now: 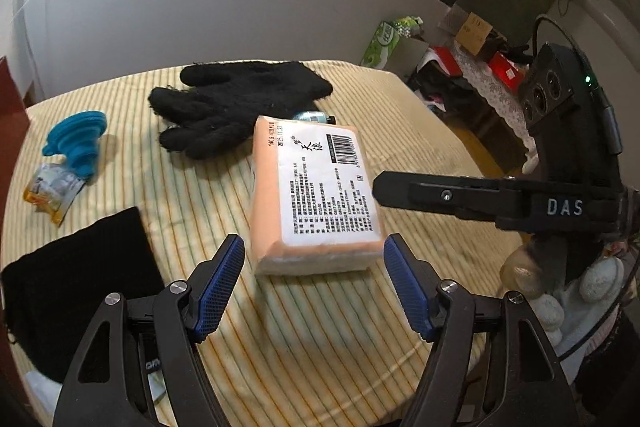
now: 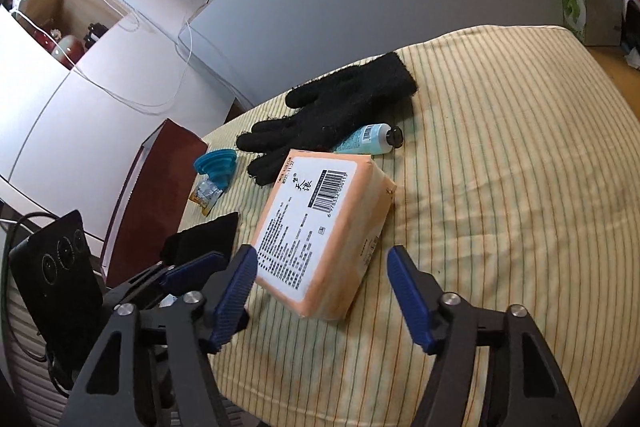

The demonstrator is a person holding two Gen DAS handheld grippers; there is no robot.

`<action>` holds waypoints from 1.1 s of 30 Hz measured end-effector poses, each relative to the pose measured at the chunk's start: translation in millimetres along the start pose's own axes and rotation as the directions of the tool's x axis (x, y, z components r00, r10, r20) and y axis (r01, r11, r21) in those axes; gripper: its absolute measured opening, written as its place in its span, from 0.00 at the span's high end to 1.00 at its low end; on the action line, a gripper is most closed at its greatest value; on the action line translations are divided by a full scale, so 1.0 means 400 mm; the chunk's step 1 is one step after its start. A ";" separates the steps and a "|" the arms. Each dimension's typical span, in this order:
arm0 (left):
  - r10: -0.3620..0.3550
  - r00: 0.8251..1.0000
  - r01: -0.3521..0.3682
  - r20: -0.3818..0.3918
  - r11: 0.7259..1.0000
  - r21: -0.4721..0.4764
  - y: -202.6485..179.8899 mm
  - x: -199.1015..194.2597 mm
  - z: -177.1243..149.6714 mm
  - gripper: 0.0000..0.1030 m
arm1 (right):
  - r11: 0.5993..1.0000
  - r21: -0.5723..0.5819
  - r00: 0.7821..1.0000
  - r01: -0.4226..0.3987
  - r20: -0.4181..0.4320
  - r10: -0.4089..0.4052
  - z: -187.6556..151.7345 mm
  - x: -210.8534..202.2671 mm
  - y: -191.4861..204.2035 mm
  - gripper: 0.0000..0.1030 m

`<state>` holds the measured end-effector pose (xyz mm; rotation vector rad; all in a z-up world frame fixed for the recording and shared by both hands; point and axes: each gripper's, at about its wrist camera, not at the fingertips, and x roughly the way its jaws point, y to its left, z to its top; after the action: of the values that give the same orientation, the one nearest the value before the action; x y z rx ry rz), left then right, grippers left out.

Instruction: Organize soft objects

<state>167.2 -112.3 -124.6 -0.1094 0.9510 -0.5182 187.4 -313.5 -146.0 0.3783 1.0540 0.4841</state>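
- Both claws stand apart, empty: the left claw and right claw each frame the near end of the peach tissue pack (lying flat on the striped bench).
- Best approach: lower squarely, pinch the pack's sides gently.
- Beyond it lie the black gloves.

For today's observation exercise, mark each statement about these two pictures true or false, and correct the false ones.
1. The orange packet lies with its printed label facing up. True.
2. The black gloves lie inside the dark red box. False: they lie on the striped cloth, beyond the packet.
3. The left tongs are clamped on the packet. False: they stand open just short of it, holding nothing.
4. A blue funnel lies next to a small snack wrapper. True.
5. The right tongs hold the light blue tube. False: they are open; the tube lies by the gloves.
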 end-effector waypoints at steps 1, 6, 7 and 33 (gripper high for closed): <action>0.002 1.000 -0.002 -0.005 1.000 0.003 -0.001 0.005 0.000 0.31 | 1.000 0.000 1.000 -0.004 -0.008 0.004 0.002 0.006 0.000 0.40; 0.009 1.000 -0.009 -0.022 1.000 0.014 0.003 0.020 0.003 0.31 | 1.000 -0.004 0.999 0.000 -0.032 0.000 0.009 0.028 0.002 0.44; 0.012 1.000 -0.011 -0.024 1.000 0.013 0.005 0.024 0.004 0.31 | 1.000 -0.004 0.999 0.001 -0.036 -0.001 0.011 0.033 0.003 0.47; -0.038 0.999 0.038 -0.005 0.999 0.026 -0.029 0.007 -0.022 0.46 | 0.998 -0.040 0.996 0.049 -0.074 -0.051 -0.014 0.031 0.010 0.62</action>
<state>157.2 -122.6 -128.3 -0.1035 0.9476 -0.5659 186.8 -303.0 -155.7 0.3013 1.1228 0.4759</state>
